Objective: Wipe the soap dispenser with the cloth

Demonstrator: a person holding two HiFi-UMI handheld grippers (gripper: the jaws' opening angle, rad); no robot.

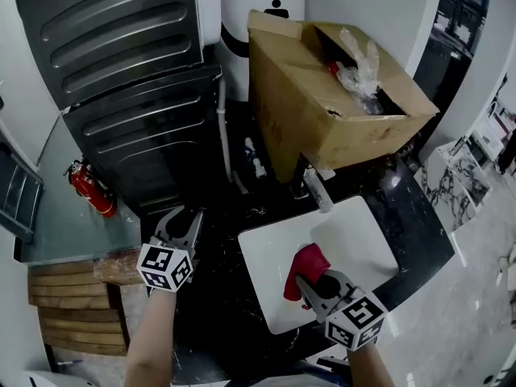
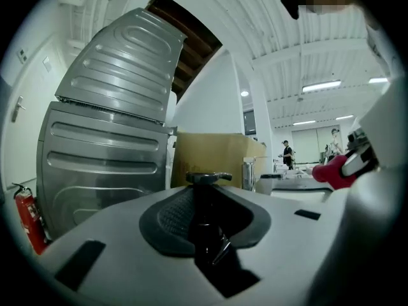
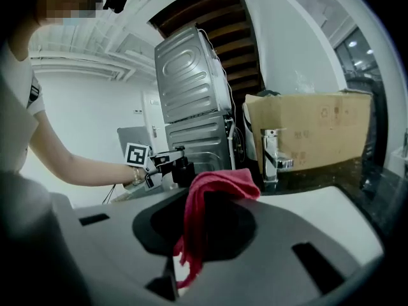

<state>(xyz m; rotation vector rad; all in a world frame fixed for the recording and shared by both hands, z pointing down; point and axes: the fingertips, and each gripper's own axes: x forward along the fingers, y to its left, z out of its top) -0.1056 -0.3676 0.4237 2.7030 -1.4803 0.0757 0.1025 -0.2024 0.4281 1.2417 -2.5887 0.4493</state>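
Note:
The soap dispenser (image 2: 207, 178) is a black pump bottle standing upright between the jaws of my left gripper (image 2: 205, 199), which is shut on it. In the head view the left gripper (image 1: 185, 221) sits over the dark counter, left of the sink. From the right gripper view the dispenser (image 3: 182, 171) shows as a dark shape in that gripper. A red cloth (image 1: 306, 266) hangs bunched from my right gripper (image 1: 311, 285), which is shut on it above the white sink. The cloth (image 3: 203, 215) drapes down between the right jaws.
A white sink (image 1: 359, 236) with a chrome faucet (image 1: 316, 190) is set in the black counter (image 1: 218, 297). Behind it stands an open cardboard box (image 1: 314, 103). A grey metal appliance (image 1: 137, 79) stands at the back left, with a red fire extinguisher (image 1: 90, 188) and wooden slats (image 1: 68, 309) beside it.

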